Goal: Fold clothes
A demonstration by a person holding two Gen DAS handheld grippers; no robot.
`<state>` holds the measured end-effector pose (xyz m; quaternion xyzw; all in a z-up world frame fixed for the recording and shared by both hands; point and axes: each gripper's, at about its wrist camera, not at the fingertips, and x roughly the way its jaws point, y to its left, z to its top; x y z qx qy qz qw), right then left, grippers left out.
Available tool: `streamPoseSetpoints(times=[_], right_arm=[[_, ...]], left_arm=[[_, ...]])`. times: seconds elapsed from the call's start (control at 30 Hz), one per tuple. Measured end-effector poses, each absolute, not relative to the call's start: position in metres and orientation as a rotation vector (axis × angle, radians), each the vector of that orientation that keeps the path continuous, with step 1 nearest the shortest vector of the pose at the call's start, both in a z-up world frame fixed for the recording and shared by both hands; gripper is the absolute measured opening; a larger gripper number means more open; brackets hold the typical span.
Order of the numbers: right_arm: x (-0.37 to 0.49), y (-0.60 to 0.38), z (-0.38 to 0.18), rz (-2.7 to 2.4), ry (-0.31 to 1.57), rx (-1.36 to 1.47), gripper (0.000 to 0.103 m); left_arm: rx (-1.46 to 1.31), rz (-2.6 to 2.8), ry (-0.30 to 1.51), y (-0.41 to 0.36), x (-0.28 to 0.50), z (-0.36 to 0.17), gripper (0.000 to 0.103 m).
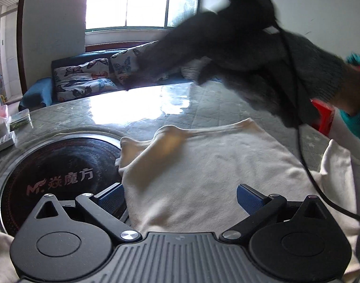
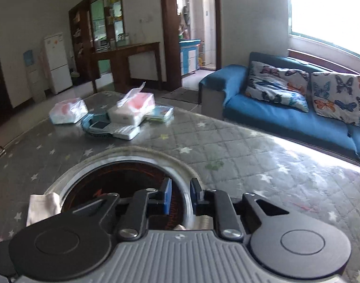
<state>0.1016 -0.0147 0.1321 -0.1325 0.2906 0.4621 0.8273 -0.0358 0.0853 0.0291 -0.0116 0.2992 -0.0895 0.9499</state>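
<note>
From the left wrist, a cream shirt [image 1: 203, 165] lies flat on the grey quilted surface [image 1: 132, 115], partly over a black round plate [image 1: 62, 172]. The left claw [image 1: 180, 200] is wide apart over it, holding nothing.

From the right wrist, the right claw [image 2: 181, 195] is slightly apart and empty. A blue sofa [image 2: 286, 118] stands behind

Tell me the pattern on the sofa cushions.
Colourful butterflies on a white ground; the cushions show best in the right wrist view.
</note>
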Motion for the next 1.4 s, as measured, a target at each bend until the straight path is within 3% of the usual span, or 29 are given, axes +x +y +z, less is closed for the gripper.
streamPoseSetpoints(times=[0.07, 0.47, 0.83, 1.23, 1.3, 1.4], right_arm=[[0.102, -0.039, 0.127, 0.931, 0.635, -0.295, 0.032], [0.113, -0.15, 0.062, 0.686, 0.814, -0.171, 0.039], [0.112, -0.18, 0.055, 0.683, 0.76, -0.152, 0.052], [0.111, -0.192, 0.059, 0.632, 0.726, -0.147, 0.053], [0.102, -0.188, 0.064, 0.649, 0.709, -0.165, 0.056], [0.083, -0.181, 0.069, 0.688, 0.692, -0.196, 0.068]], left_arm=[[-0.031, -0.192, 0.606, 0.086, -0.032, 0.031, 0.103], [-0.139, -0.26, 0.664, 0.092, 0.027, 0.037, 0.103], [-0.394, -0.199, 0.78, 0.134, 0.09, 0.017, 0.103], [-0.284, 0.117, 0.691, 0.173, 0.074, 0.029, 0.103], [-0.258, 0.13, 0.657, 0.178, 0.061, 0.04, 0.103], [-0.224, 0.175, 0.622, 0.188, 0.037, 0.052, 0.103]])
